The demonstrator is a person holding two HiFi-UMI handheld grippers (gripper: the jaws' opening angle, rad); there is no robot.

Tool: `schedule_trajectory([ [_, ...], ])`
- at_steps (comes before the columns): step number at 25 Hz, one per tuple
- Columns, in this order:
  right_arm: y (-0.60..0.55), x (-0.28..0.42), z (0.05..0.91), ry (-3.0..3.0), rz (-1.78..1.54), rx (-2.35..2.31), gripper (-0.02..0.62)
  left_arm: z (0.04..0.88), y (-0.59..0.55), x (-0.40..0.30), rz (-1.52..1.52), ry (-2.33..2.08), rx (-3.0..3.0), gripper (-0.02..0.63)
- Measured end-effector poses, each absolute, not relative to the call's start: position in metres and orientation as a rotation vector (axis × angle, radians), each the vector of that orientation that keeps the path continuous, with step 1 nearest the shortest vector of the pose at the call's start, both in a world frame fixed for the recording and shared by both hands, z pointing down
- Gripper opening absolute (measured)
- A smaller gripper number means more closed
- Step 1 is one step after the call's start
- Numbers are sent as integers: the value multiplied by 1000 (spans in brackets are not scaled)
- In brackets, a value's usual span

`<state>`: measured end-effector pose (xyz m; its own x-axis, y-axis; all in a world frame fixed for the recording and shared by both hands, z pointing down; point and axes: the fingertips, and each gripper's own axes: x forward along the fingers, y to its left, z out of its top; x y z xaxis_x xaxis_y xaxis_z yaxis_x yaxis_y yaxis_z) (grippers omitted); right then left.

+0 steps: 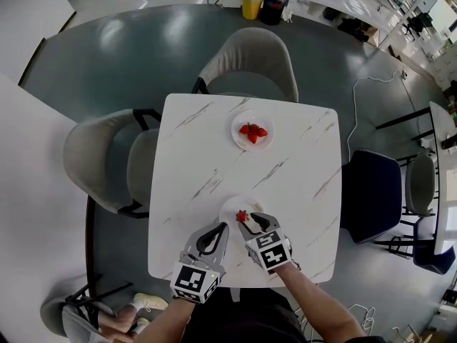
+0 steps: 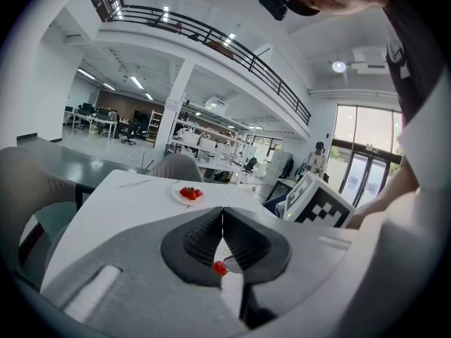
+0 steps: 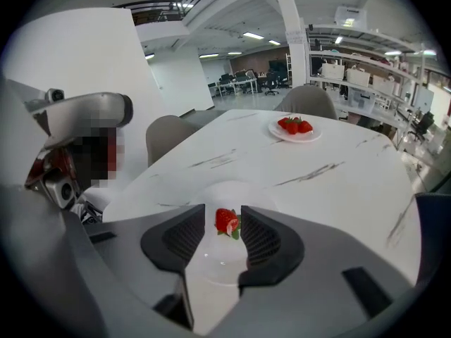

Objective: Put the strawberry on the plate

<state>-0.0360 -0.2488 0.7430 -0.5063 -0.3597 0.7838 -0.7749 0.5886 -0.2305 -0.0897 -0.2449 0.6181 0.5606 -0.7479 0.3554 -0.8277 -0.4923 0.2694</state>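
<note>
Low at the frame's centre, a red strawberry (image 1: 241, 216) lies on the small round white plate (image 1: 228, 205) between the right gripper's (image 3: 223, 210) released jaws, apparently parted to leave it there, while the left gripper's (image 2: 223, 217) jaws stay out of the way, clenched and empty.

So the table (image 1: 285, 191) is a square white one with grey marble-style veining. There's a chair on three sides: a light grey padded chair (image 1: 250, 63) tucked in at the far edge, a matching grey chair (image 1: 100, 159) at the left edge, and a dark blue chair (image 1: 371, 191) at the right edge. The floor (image 1: 128, 48) is dark glossy grey, with a white cable (image 1: 357, 113) snaking across it past the table's far right corner. Well beyond the far edge sit a yellow bin (image 1: 251, 7) and a dark container (image 1: 273, 9), side by side. There's an upstairs balcony railing (image 2: 211, 37) too, plus someone standing way off by the glass doors (image 2: 359, 174).
</note>
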Motion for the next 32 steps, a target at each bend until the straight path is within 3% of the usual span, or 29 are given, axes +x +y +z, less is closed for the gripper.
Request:
schedule_trajectory([
  [6, -259, -39, 679, -2247, 650, 968, 148, 595, -244, -83, 252, -1266, 2393, 9],
  [19, -261, -52, 525, -2514, 532, 1078, 7, 489, -238, -75, 140, -1266, 2454, 9],
  [32, -241, -51, 392, -2746, 340, 1180, 3, 387, -218, -72, 4, -1225, 2598, 9],
])
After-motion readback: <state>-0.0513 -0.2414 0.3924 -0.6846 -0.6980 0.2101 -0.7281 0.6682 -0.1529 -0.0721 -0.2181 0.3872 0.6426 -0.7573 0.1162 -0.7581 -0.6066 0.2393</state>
